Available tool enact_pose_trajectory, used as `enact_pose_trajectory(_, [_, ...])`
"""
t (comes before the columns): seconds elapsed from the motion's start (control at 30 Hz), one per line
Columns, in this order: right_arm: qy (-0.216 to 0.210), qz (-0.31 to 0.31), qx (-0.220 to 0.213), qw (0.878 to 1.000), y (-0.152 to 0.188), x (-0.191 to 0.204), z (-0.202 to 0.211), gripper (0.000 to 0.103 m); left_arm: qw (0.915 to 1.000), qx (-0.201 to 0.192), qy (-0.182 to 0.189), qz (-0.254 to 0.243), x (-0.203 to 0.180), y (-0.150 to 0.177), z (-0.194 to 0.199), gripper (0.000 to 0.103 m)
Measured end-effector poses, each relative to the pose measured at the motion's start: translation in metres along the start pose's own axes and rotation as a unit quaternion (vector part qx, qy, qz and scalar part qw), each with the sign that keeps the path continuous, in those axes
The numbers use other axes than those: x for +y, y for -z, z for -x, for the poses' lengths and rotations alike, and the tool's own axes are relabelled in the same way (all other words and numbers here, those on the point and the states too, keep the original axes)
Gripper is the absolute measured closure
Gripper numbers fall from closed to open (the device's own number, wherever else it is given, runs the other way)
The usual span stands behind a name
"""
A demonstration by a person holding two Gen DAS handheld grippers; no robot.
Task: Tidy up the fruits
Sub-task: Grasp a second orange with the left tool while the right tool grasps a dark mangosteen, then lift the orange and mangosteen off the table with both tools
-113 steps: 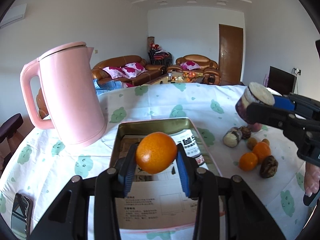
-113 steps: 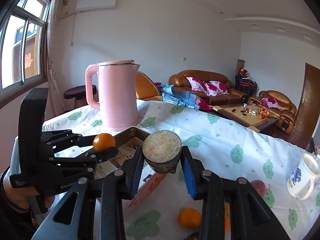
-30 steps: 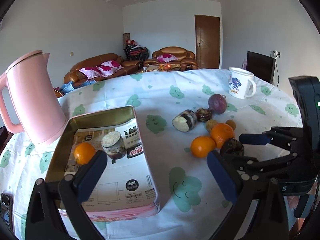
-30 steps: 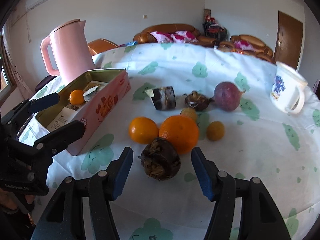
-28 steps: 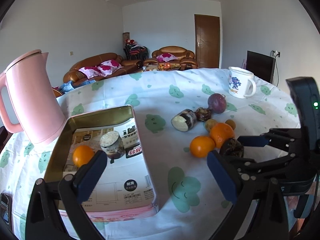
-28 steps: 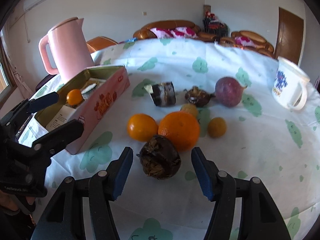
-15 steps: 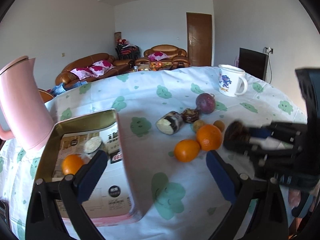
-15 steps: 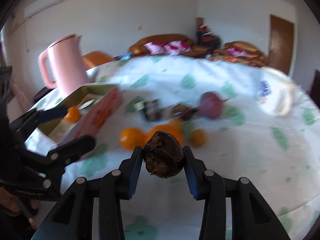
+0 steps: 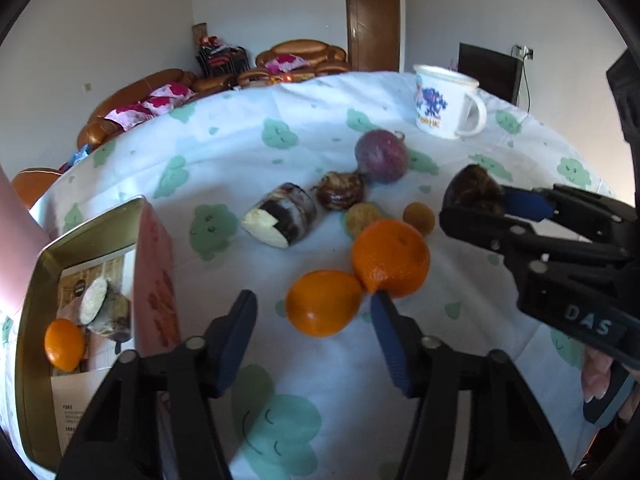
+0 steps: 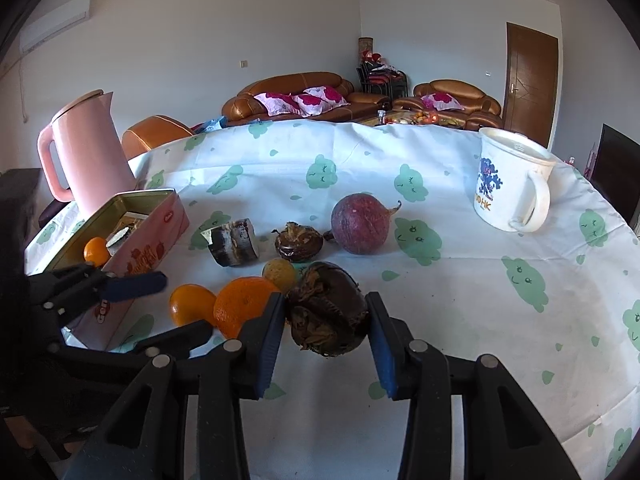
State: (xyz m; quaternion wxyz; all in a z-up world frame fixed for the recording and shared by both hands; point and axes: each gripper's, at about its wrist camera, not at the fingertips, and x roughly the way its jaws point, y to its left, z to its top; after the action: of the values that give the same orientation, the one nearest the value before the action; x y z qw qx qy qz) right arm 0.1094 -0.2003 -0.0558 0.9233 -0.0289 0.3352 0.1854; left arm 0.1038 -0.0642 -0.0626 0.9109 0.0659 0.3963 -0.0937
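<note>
Fingers of the right gripper (image 10: pixel 326 320) clamp a dark wrinkled fruit (image 10: pixel 328 314), lifted beside the tin (image 10: pixel 142 200). Left gripper (image 9: pixel 312 322) fingers spread around an orange (image 9: pixel 324 302) right of the tin, seemingly ready to close.

Oranges (image 9: pixel 390 257) (touching) — hard against the left claw (image 9: pixel 314 334).

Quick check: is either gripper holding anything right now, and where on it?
The right gripper is shut on the dark wrinkled fruit, pads on its two opposite sides. The left gripper is open, holding nothing, around the small orange.
</note>
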Motion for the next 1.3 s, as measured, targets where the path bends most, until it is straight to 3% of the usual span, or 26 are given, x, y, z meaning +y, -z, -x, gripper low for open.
enact_pose_trajectory(0.1, [-0.002, 0.005, 0.0, 1.0, 0.0, 0.002, -0.001, 0.06, 0.9997, 0.019, 0.011, -0.004, -0.001, -0.001, -0.01, 0.049])
enact_pose_trajectory(0.17, [0.0, 0.008, -0.002, 1.0, 0.0, 0.003, 0.0, 0.06, 0.9991, 0.033, 0.026, -0.003, -0.002, -0.001, -0.015, 0.06])
enact_pose_trajectory(1.3, [-0.036, 0.019, -0.077, 0.996, 0.004, 0.005, 0.028, 0.06, 0.9954, -0.086, 0.018, 0.039, 0.016, 0.003, 0.03, 0.061])
